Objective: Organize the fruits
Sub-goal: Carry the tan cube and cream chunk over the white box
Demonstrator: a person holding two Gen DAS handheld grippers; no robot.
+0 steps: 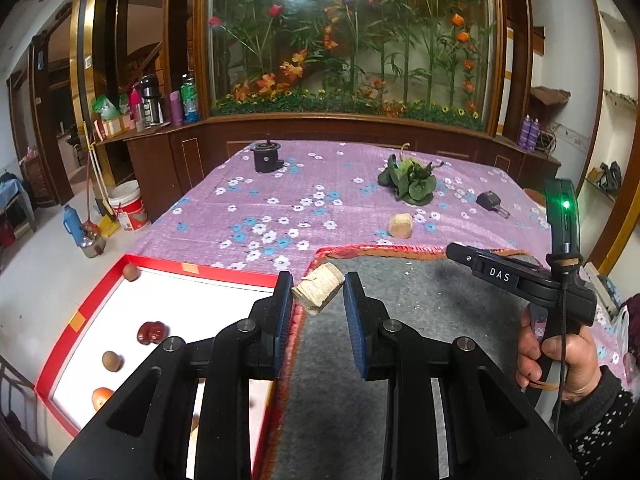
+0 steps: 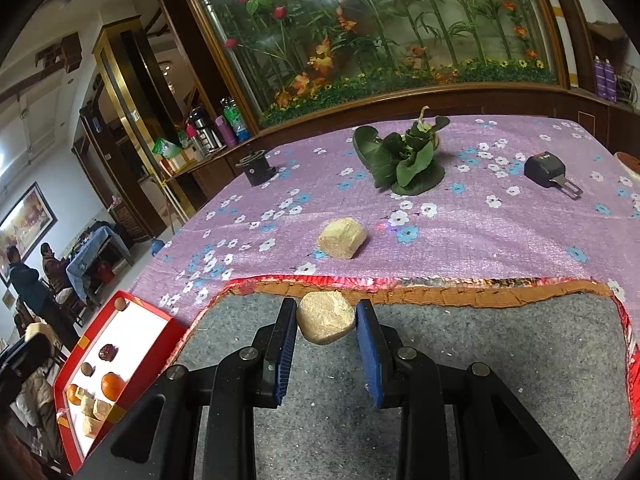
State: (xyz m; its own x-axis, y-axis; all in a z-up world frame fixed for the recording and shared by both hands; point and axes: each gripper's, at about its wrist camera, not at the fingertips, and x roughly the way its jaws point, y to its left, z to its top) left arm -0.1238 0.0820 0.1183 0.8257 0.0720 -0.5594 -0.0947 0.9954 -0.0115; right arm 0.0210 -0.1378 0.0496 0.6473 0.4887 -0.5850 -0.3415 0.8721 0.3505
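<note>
Above the grey mat (image 2: 480,360), both grippers (image 1: 316,294) (image 2: 326,318) tilt downward, jaws each clamping a tan block.

The only readable text is "DAS", in white letters on a small black label on the side of the right gripper (image 1: 456,250), seen from the left wrist view.
</note>
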